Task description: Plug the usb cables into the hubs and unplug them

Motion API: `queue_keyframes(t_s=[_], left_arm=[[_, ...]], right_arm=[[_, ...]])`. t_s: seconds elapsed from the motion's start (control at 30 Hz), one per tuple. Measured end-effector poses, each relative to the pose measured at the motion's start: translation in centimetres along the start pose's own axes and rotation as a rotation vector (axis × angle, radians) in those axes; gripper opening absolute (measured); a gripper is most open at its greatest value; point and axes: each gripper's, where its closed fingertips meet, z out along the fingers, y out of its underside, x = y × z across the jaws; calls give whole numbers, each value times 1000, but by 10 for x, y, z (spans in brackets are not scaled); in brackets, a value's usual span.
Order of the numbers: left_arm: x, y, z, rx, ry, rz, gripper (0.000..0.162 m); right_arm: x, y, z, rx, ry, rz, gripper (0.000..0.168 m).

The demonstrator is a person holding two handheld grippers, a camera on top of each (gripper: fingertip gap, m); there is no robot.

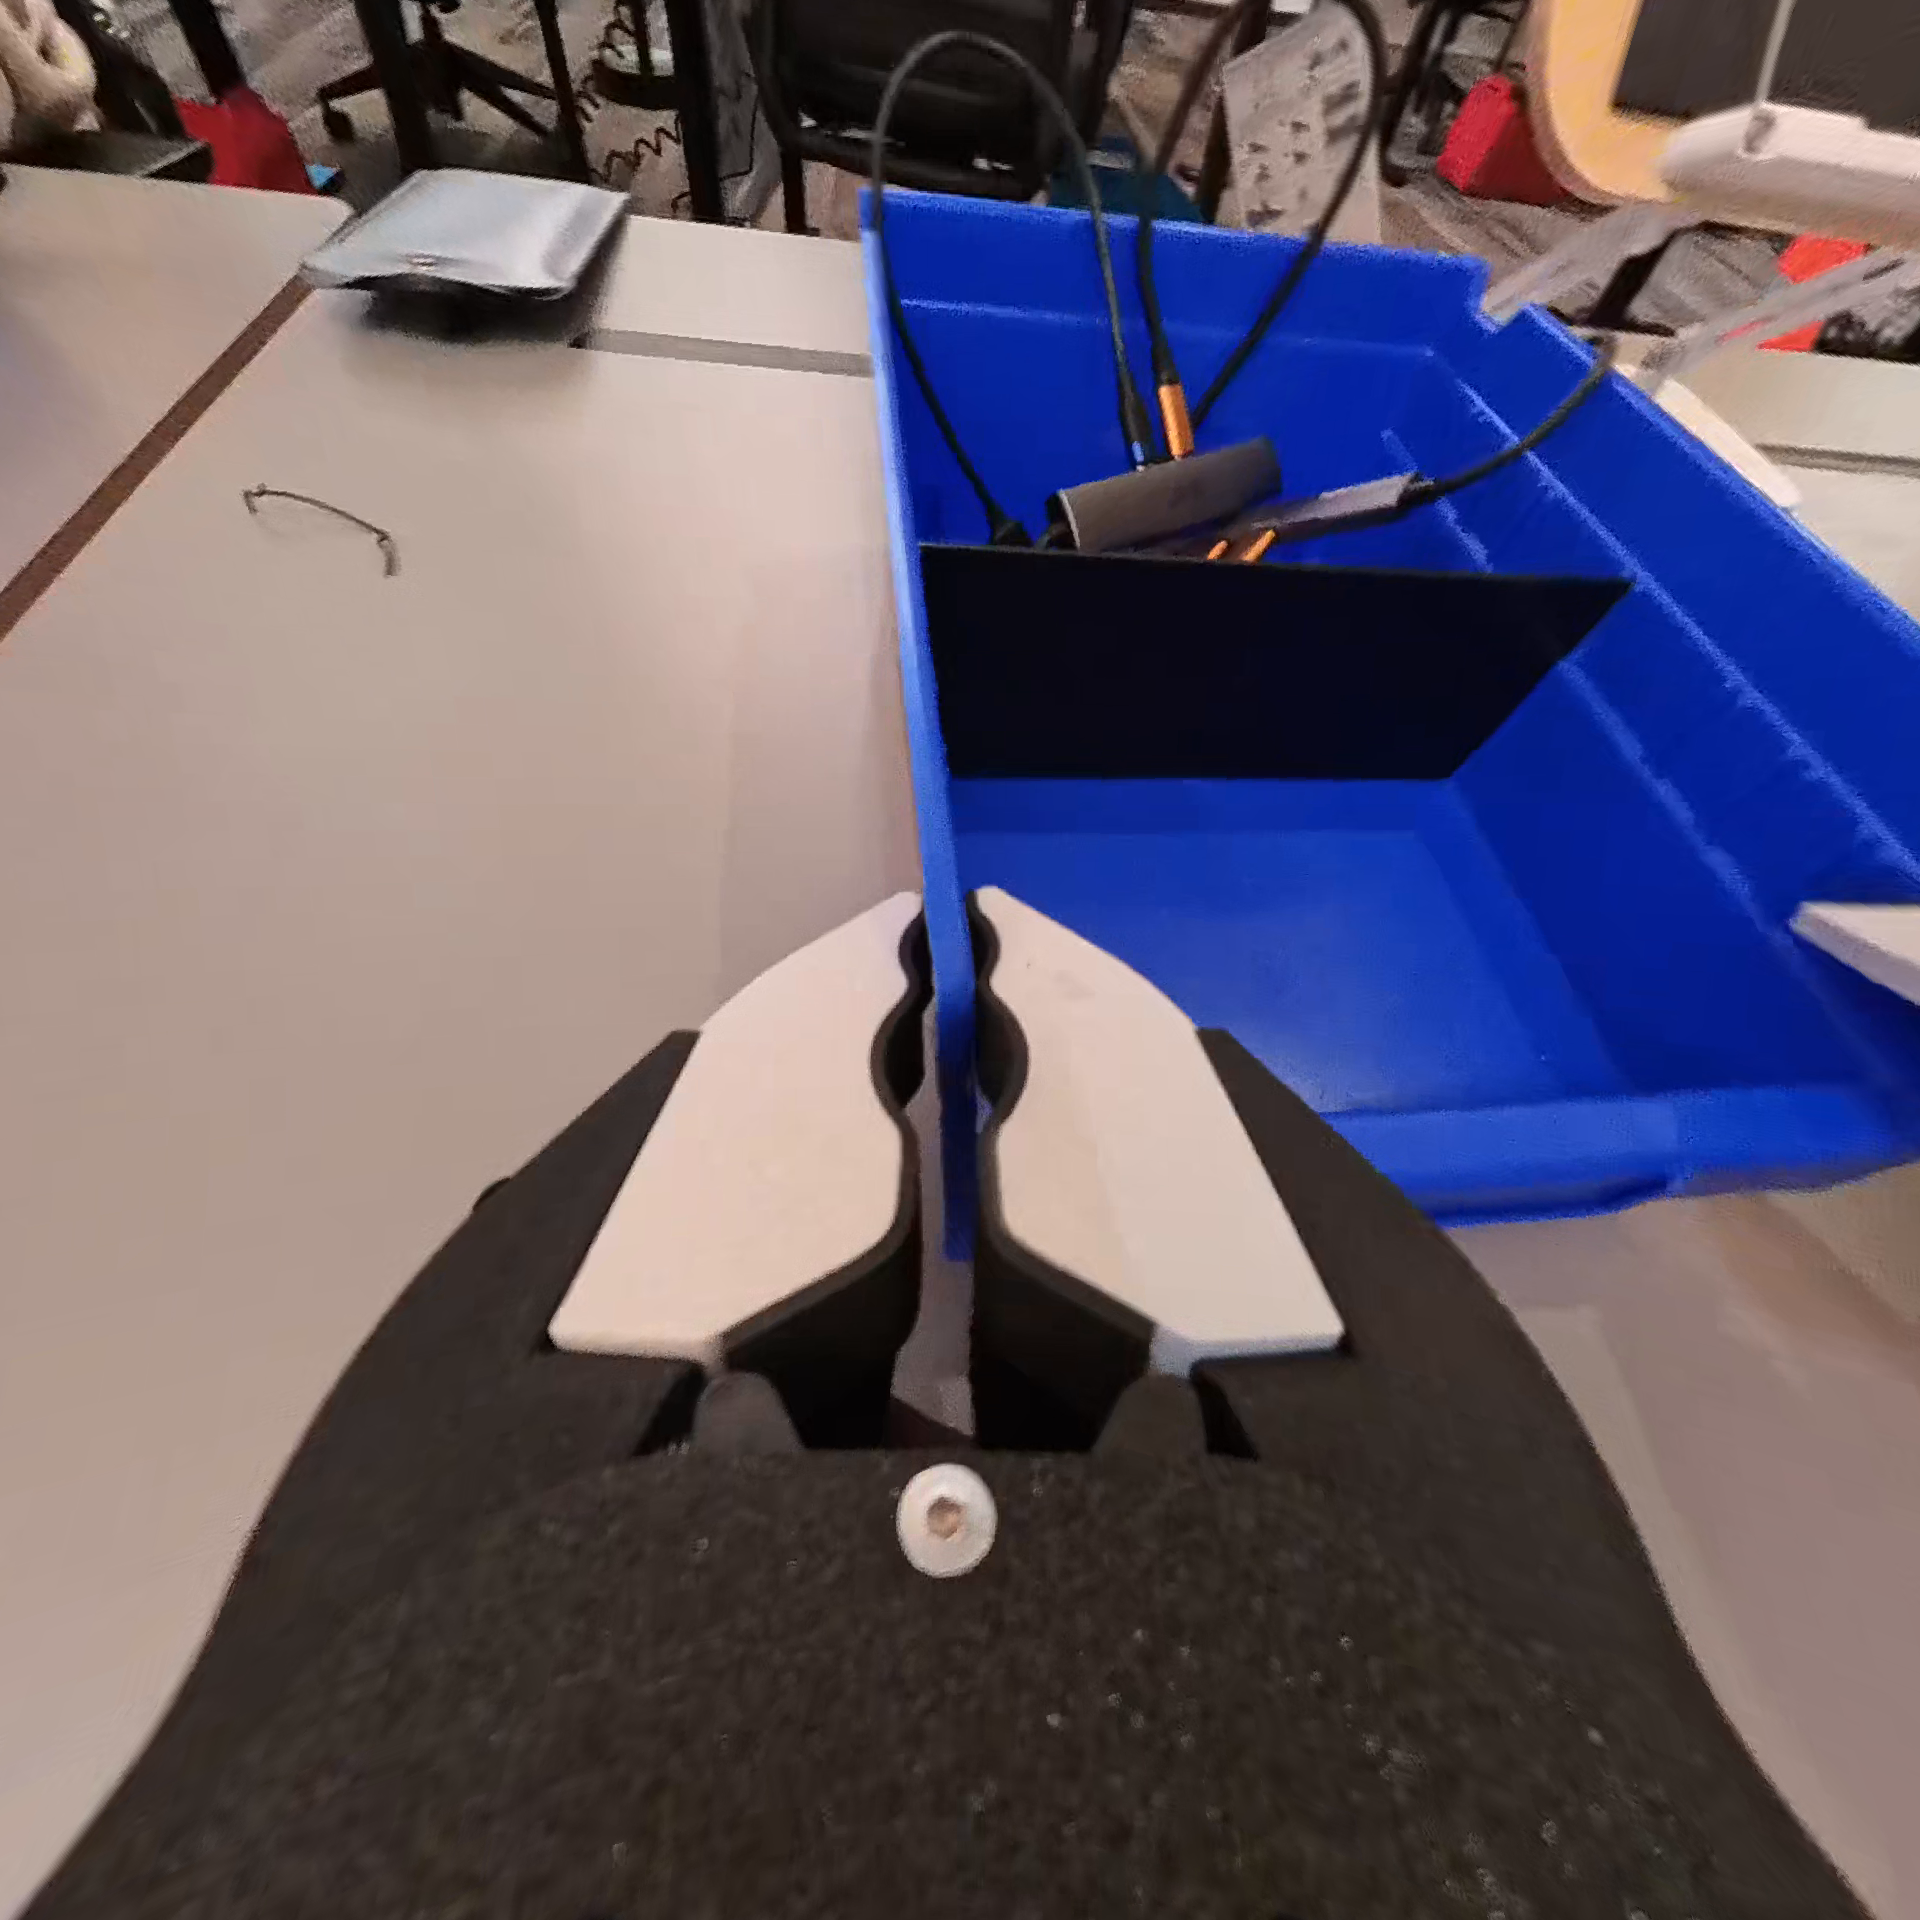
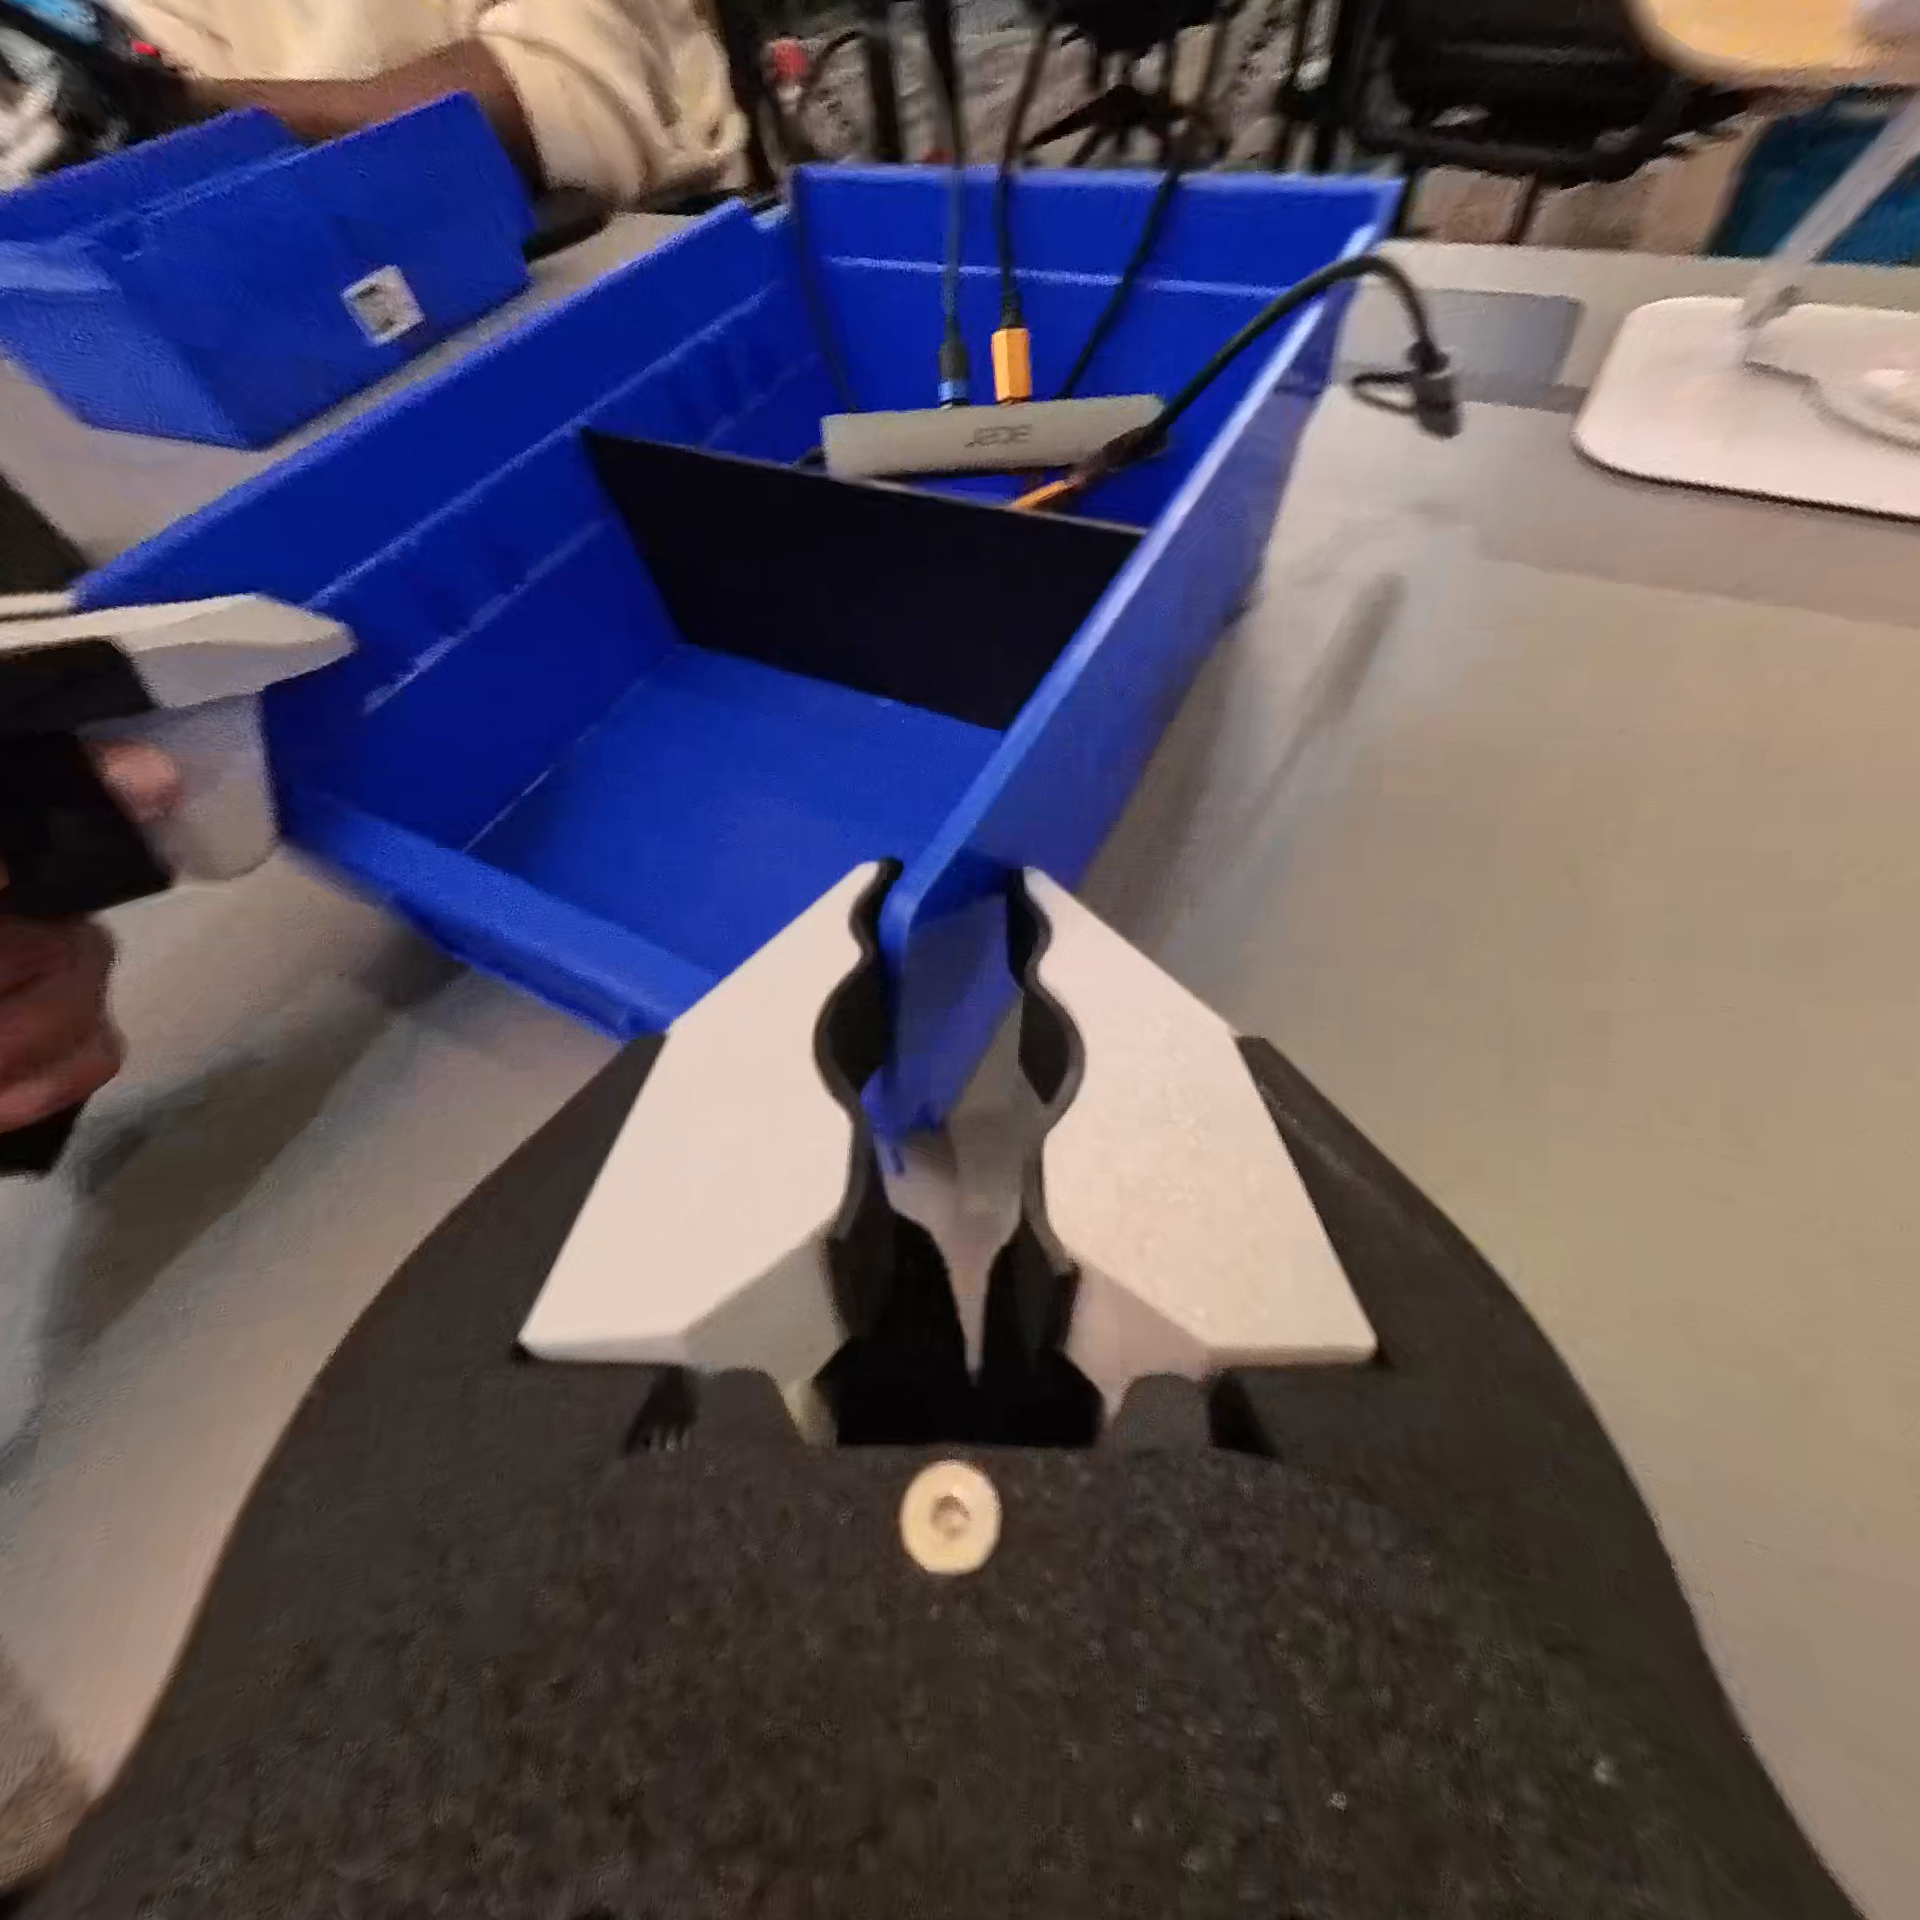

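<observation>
each claw, left (image 1: 948, 914) and right (image 2: 951, 883), grips a blue bin (image 1: 1351, 987) wall on the grey table (image 1: 468, 779).

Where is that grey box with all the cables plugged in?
The grey hub lies in the far compartment of the blue bin, behind the dark divider, seen ahead in both wrist views.

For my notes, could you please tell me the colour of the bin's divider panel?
Black; the divider panel shows best in the left wrist view.
</observation>
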Motion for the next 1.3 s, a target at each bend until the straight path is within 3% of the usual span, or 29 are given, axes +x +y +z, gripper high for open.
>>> queue_keyframes(t_s=[0.13, 0.27, 0.43, 0.6, 0.7, 0.8, 0.83, 1.0, 1.3], left_arm=[[0, -4, -2, 35, 22, -85, 8], [2, -23, -23, 152, 27, -172, 23], [6, -50, -61, 369, 4, -238, 26], [55, -21, -72, 289, -5, -76, 26], [104, 2, -68, 212, 101, -69, 19], [162, 4, -65, 156, 375, -178, 22], [169, 7, -62, 141, 387, -157, 22], [148, 17, -48, 112, 183, 116, 22], [129, 15, -44, 106, 184, 2, 22]], right_arm=[[-18, 20, -42, -149, -329, -50, 25], [29, 22, -103, -106, -403, -174, 27], [162, 11, -176, 40, -198, -136, 27], [321, 18, -266, 217, 164, 51, 27], [395, 37, -313, 335, 371, 137, 26], [434, 39, -320, 357, 415, 270, 26], [439, 37, -317, 364, 397, 295, 26], [446, 49, -304, 269, 455, 266, 26], [413, 47, -301, 239, 444, 134, 22]])
